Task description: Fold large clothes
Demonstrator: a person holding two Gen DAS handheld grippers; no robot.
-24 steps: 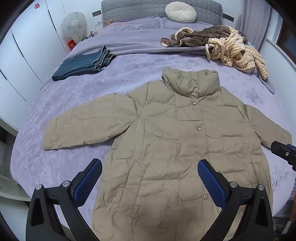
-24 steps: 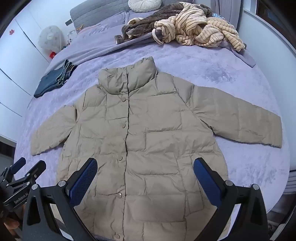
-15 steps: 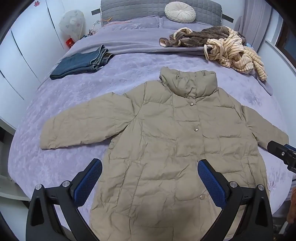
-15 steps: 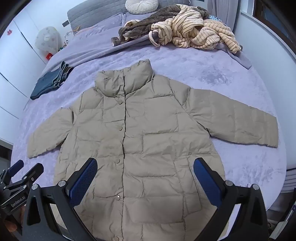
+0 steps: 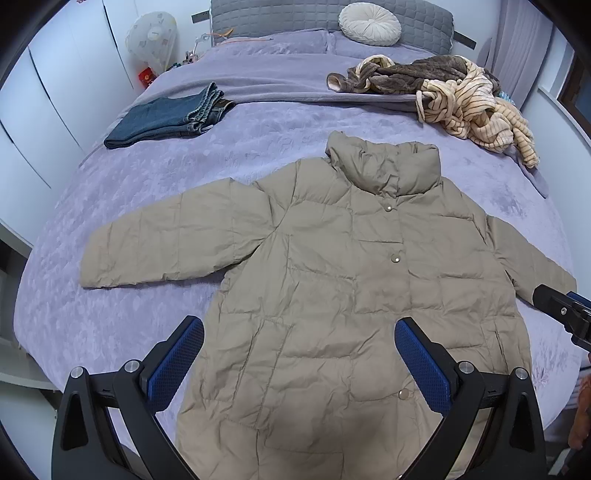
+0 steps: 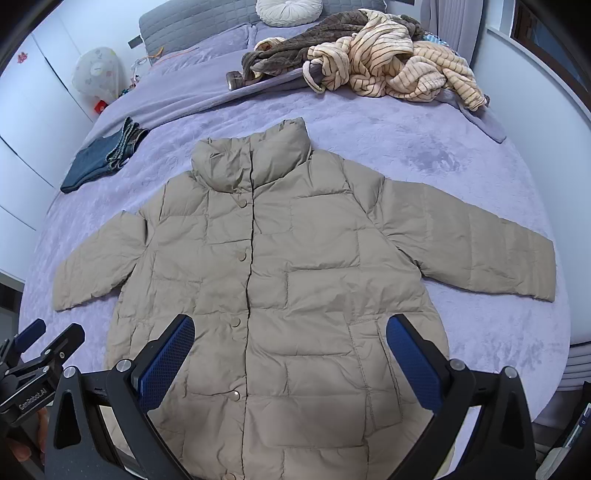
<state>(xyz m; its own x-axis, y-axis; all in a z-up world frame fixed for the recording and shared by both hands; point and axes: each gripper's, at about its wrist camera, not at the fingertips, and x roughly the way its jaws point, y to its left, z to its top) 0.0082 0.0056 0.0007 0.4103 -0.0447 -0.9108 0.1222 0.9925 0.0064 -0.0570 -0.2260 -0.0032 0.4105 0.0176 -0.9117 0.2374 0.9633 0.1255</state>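
Note:
A tan puffer jacket lies flat and buttoned on the purple bed, collar away from me, both sleeves spread out; it also shows in the right wrist view. My left gripper is open and empty, hovering above the jacket's lower left part. My right gripper is open and empty above the jacket's lower middle. The right gripper's tip shows at the right edge of the left wrist view, by the right sleeve cuff. The left gripper shows at the lower left of the right wrist view.
Folded blue jeans lie at the bed's far left. A heap of brown and striped clothes lies at the far right. A round cream cushion rests against the grey headboard. White wardrobe doors stand left of the bed.
Both grippers have drawn back and up a little, so the jacket sits slightly farther in each view. Both stay open; the jacket has not moved.

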